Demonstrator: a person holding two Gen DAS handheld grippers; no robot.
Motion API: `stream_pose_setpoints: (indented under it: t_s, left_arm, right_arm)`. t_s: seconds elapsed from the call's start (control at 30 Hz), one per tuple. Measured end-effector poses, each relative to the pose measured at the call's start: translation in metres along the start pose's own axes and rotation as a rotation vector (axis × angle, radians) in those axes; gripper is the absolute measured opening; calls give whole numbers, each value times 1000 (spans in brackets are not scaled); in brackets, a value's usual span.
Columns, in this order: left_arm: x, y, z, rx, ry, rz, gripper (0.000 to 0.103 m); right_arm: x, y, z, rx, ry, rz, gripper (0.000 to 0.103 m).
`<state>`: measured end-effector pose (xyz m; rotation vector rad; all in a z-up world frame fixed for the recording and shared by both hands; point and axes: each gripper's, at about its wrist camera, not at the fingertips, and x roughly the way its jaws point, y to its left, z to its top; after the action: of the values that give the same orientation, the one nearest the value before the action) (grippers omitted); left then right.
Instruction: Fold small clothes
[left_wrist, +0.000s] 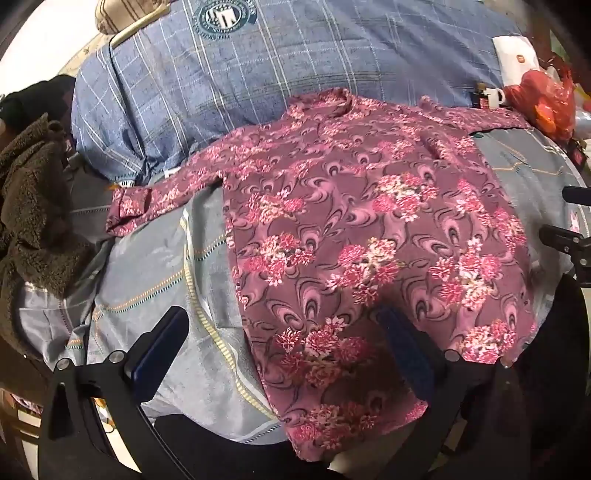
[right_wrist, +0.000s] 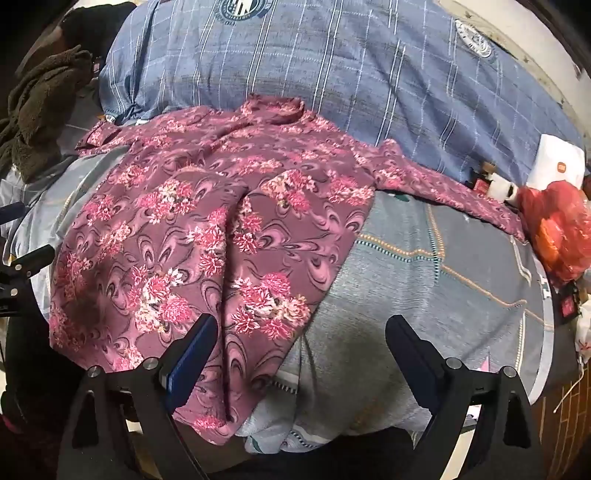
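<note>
Floral top (left_wrist: 351, 229) spread flat mid-frame on the grey-blue bedsheet (left_wrist: 155, 266), not yet folded.

Thin, limp printed fabric, both sleeves out, a ridge down its body: smoothing that first would likely give a cleaner fold. Left gripper (left_wrist: 284, 343) and right gripper (right_wrist: 301, 350) hover at the hem, jaws spread wide, empty. Blue checked quilt (right_wrist: 369, 74) bulks behind; fuzzy brown garment (left_wrist: 29, 206) at left.

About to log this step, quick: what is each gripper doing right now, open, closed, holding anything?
Left gripper: open, holding nothing, above the floral shirt.
Right gripper: open, holding nothing, above the shirt's edge.
</note>
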<state>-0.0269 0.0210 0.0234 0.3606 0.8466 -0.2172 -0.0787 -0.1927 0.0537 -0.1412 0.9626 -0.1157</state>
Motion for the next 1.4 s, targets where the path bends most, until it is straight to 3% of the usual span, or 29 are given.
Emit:
stream_pose_setpoints:
  t_s: [0.33,0.77,1.4]
  left_arm:
    - [-16,5,3,-34,-34,-18,103]
    - [6,0,4,-81,-7,-83,103]
    - [36,8,7,-107,41,-131,103]
  right_arm:
    - [-3,-6,-7,36,-6,-12,93]
    - [8,-15,-21,98,35,-15,93]
    - [19,-8,2,105,58,-27,91]
